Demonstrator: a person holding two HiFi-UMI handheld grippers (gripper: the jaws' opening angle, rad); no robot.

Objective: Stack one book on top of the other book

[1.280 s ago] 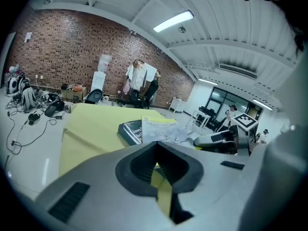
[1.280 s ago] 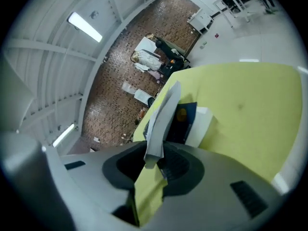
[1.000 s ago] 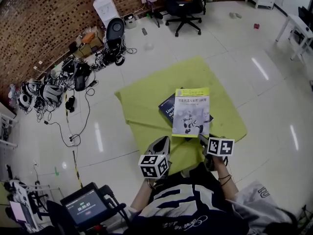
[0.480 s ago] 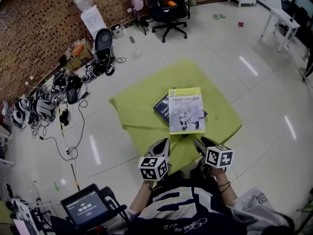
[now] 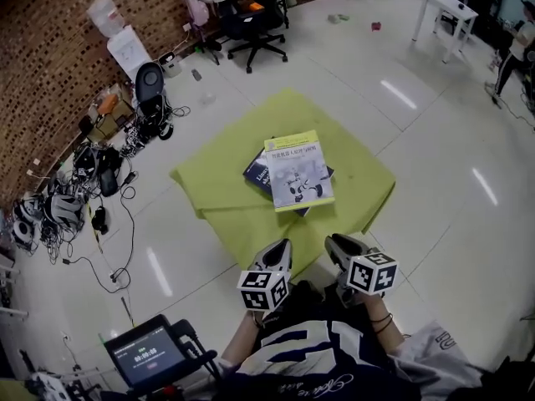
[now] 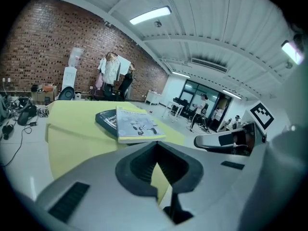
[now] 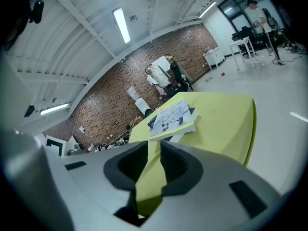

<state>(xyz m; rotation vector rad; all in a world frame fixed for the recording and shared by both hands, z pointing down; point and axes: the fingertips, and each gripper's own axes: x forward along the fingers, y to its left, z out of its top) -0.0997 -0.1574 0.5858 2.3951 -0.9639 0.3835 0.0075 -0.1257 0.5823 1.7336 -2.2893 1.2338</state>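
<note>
Pale-covered book (image 5: 298,172) lies flat on the dark blue book (image 5: 256,172), slightly askew, with the stack near the middle of the yellow-green counter (image 5: 217,195). Both tools sit well back from it, off the counter's near edge and close to the person's chest. The left tool (image 5: 278,249) has its jaws closed together on nothing. The right tool (image 5: 334,245) shows a narrow gap, its jaws having just been closing with nothing between them. Tangled cables (image 5: 84,165) line the brick wall (image 5: 50,48), and an office chair (image 5: 255,19) stands beyond.
</note>
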